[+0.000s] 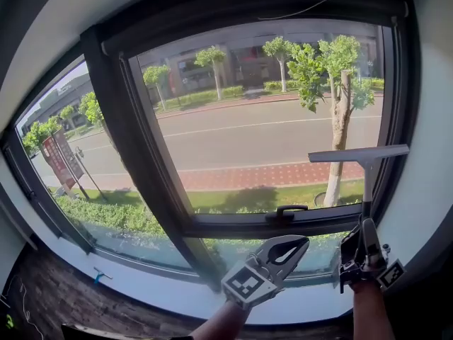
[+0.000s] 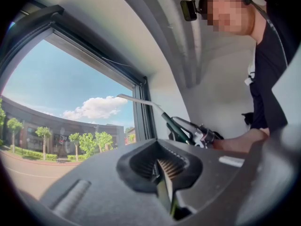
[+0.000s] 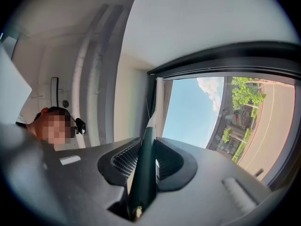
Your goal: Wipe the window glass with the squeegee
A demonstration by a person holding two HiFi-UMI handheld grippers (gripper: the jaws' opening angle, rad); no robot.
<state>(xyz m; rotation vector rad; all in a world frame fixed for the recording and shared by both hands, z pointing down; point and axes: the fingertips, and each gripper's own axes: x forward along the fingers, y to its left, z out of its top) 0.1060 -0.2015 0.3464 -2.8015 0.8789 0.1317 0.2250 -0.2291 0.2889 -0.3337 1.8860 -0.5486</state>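
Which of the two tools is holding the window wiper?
The right tool: it is clamped on the squeegee handle, blade pointing up. The left tool is shut with nothing in it.

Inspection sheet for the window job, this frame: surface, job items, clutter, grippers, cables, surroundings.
Surface: window glass, no streaks seen.
Job's things: squeegee, blade level at the pane's right side; contact with the glass unclear.
Clutter: small blue item on the sill.
Grippers: right gripper shut on the squeegee's handle; left gripper shut, empty, below the pane.
Cables: thin wire by the top frame.
Surroundings: window handle; road and trees outside.
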